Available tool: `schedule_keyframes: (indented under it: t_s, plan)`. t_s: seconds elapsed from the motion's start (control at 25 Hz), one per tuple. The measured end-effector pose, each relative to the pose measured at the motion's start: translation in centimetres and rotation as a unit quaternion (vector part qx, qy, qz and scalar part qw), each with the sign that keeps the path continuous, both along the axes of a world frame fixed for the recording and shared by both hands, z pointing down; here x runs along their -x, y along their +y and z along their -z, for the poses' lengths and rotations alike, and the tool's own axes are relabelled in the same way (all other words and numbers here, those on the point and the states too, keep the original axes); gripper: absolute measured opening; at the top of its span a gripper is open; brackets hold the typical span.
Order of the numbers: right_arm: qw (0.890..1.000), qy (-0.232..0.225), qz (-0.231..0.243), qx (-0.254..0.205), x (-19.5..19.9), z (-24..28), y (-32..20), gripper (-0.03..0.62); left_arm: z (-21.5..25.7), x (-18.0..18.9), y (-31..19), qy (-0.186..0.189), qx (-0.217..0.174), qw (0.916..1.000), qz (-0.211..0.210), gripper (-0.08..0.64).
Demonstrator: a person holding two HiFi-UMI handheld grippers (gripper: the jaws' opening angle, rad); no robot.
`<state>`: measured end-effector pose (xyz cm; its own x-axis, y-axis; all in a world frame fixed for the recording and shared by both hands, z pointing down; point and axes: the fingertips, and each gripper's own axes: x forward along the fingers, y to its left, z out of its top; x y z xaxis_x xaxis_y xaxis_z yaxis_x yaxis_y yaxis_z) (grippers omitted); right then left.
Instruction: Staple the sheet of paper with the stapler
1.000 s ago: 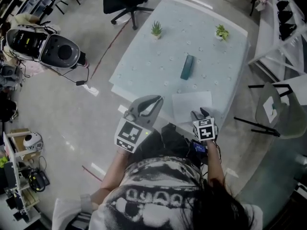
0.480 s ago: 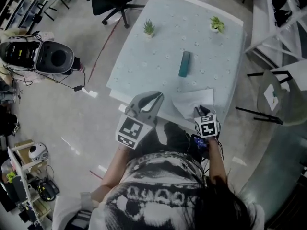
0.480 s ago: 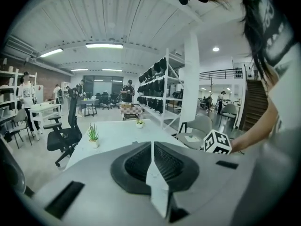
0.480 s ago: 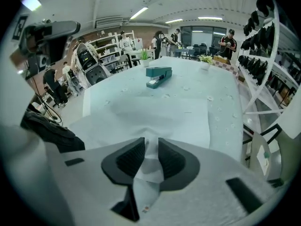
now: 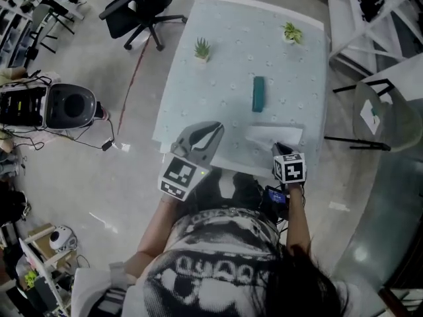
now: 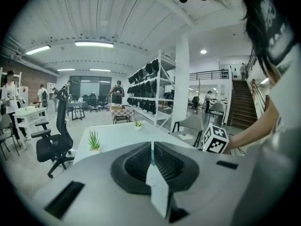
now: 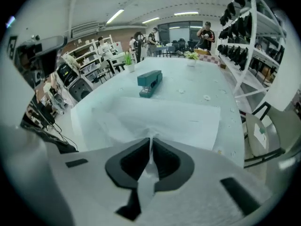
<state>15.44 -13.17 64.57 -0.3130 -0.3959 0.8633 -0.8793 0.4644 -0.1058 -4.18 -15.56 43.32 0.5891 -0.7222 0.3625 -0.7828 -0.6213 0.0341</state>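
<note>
Teal boxy plastic stapler [image 7: 149, 80] lies just past thin white paper sheet [image 7: 178, 119] on pale matte table [image 7: 207, 86]. My right gripper [image 7: 150, 142] jaws just closed, pinching sheet's puckered near edge. Left gripper [image 6: 152, 149] jaws pressed together, w/ ribbed black pads.

A black office chair [image 5: 135, 10] stands beside the pale table [image 5: 218, 91].

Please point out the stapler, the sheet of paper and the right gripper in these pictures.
stapler [image 5: 258, 94]: head view, middle of its teal top.
sheet of paper [image 7: 183, 119]: right gripper view, flat middle of the sheet.
right gripper [image 7: 150, 142]: right gripper view, between its jaw tips, closed on the sheet's near edge.
</note>
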Motion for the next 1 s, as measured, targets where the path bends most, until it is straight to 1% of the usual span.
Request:
schedule_keyframes:
  t_s: [0.08, 0.16, 0.28, 0.4, 0.56, 0.8, 0.88, 1.0]
  plan:
    - [1.0, -0.011, -0.027, 0.003, 1.1, 0.8, -0.9, 0.023, -0.1, 1.1, -0.4, 0.002, 0.001, 1.0, -0.006, 0.015]
    - [0.999, -0.013, -0.041, 0.0, 2.0, 1.3, -2.0, 0.023, -0.4, 2.1, -0.9, 0.006, 0.003, 0.9999, -0.011, 0.015]
    - [0.999, -0.009, -0.045, 0.002, 3.5, 1.4, -3.5, 0.023, -0.6, 3.2, -1.7, 0.01, 0.002, 0.9998, -0.019, 0.015]
    - [0.999, -0.008, -0.039, 0.018, 5.0, 0.7, -4.1, 0.023, -1.0, 4.3, -2.1, 0.014, 0.001, 0.9996, -0.026, 0.015]
    - [0.998, -0.005, -0.032, 0.055, 6.3, -0.2, -4.3, 0.023, -1.4, 5.8, -2.4, 0.018, 0.006, 0.9994, -0.028, 0.015]
    - [0.993, -0.007, -0.022, 0.117, 7.3, -1.3, -4.5, 0.025, -1.9, 7.5, -2.8, 0.023, 0.01, 0.9994, -0.024, 0.015]
    - [0.991, -0.006, -0.016, 0.133, 7.4, -1.5, -4.6, 0.025, -2.0, 7.7, -3.0, 0.026, 0.01, 0.9993, -0.023, 0.015]
    - [0.988, -0.016, -0.019, 0.151, 7.6, -1.5, -4.9, 0.024, -1.8, 7.8, -3.2, 0.031, 0.009, 0.9992, -0.024, 0.015]
